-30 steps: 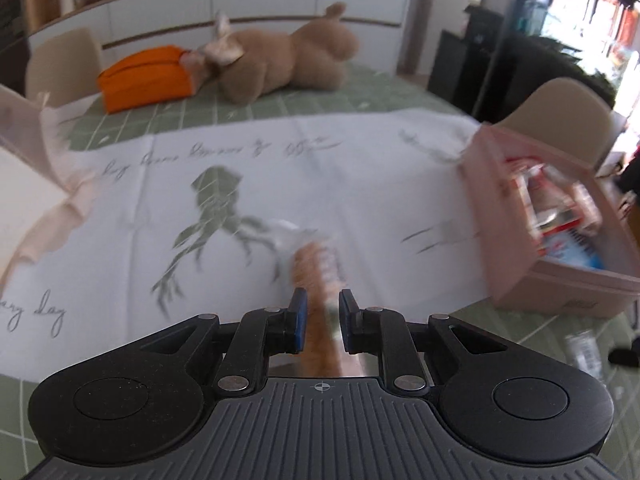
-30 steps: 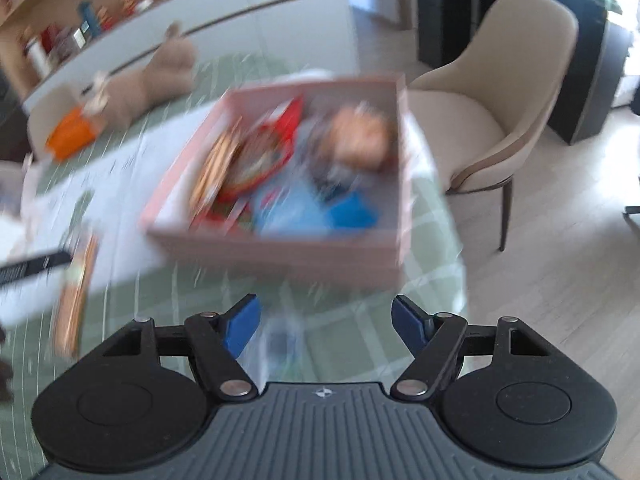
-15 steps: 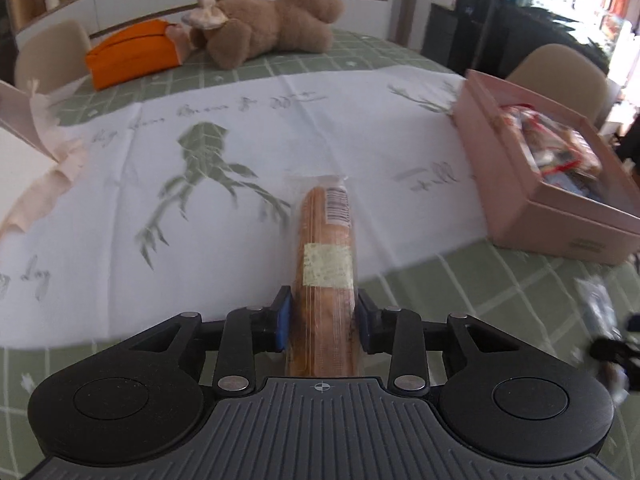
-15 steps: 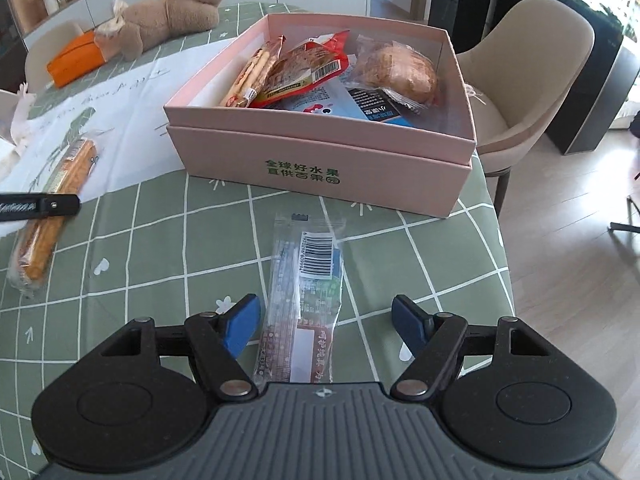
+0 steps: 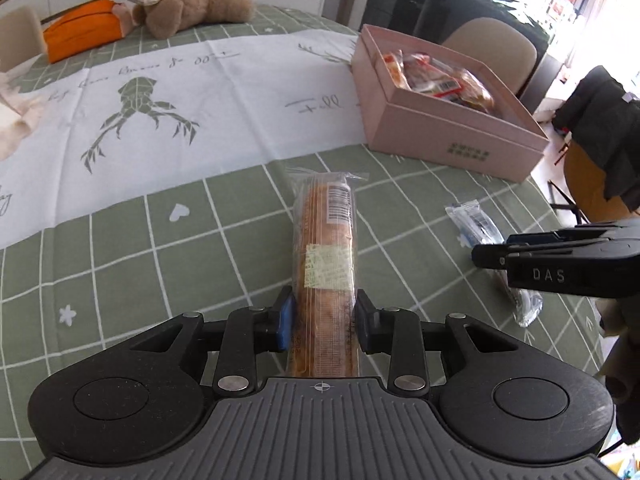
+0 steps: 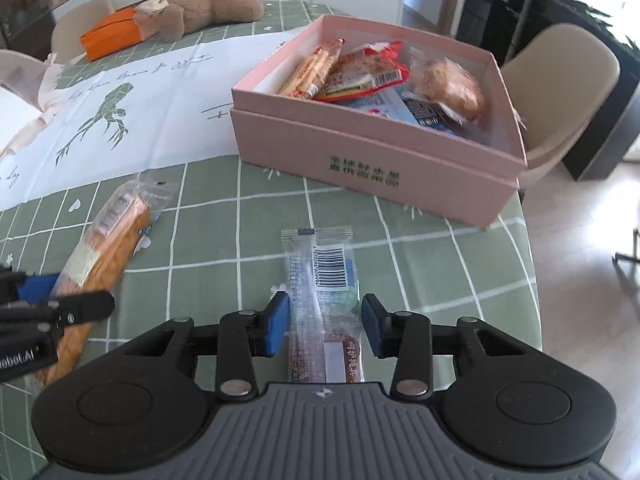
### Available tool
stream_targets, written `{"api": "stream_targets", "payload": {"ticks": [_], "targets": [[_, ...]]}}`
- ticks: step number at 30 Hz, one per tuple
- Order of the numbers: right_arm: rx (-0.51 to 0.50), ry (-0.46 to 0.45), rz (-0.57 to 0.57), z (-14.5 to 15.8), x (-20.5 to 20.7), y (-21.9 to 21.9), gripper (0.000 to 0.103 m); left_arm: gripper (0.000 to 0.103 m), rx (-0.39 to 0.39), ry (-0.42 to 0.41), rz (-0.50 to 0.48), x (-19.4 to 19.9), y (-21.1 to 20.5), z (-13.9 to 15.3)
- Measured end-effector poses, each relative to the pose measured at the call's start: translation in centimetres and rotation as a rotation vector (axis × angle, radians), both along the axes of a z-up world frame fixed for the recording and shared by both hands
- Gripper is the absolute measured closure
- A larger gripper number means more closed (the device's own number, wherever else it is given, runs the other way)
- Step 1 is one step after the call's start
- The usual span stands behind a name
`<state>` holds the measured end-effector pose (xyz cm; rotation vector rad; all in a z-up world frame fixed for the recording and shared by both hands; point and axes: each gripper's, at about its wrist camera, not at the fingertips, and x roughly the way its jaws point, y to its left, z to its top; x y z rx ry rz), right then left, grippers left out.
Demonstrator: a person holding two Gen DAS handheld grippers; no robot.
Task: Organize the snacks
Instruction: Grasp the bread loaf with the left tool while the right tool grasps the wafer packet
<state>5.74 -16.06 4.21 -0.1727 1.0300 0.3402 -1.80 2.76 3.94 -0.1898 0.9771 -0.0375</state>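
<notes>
Snacks: two wrapped packets lie on the green checked tabletop, and more fill the pink box [image 6: 400,168].
Bread stick packet [image 5: 324,256]: long and orange-brown in clear wrap, it lies on the green cloth near the front edge of the tabletop, pointing away from the left wrist camera towards the white cloth [image 5: 160,92].
Left gripper [image 5: 323,322]: its jaws are clamped on the near end of the bread stick packet, blue pads against both sides.
Small packet [image 6: 324,304]: clear wrap with a barcode and blue print, lying flat on the green cloth in front of the pink box, near the right edge of the tabletop.
Right gripper [image 6: 325,327]: its jaws have just been closing and now sit either side of the small packet; the left pad is at the wrapper edge, the right pad looks slightly apart from it, so a firm grip does not show.
Pink box: open, at the right edge of the tabletop, partly on the white cloth, holding several packets.
Far edge: a brown stuffed toy [image 5: 200,4] lies beside an orange pouch [image 5: 84,36].
Chair [image 6: 560,92]: beige, just beyond the box.
</notes>
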Motion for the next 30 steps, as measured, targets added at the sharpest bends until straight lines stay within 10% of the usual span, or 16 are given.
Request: {"api": "stream_targets", "payload": {"ticks": [20,26,30], "targets": [[-0.003,0.019,-0.214,0.1,-4.3,1.6,0.058,0.067,-0.054,0.044,-0.109,0.5,1.9,0.1],[-0.008,0.073,-0.248,-0.9,-2.5,0.2,0.008,0.067,-0.114,0.036,-0.082,1.1,2.6,-0.1],[-0.005,0.028,-0.233,-1.5,-2.3,-0.3,0.000,0.067,-0.108,0.036,-0.056,1.7,2.2,-0.1]]}}
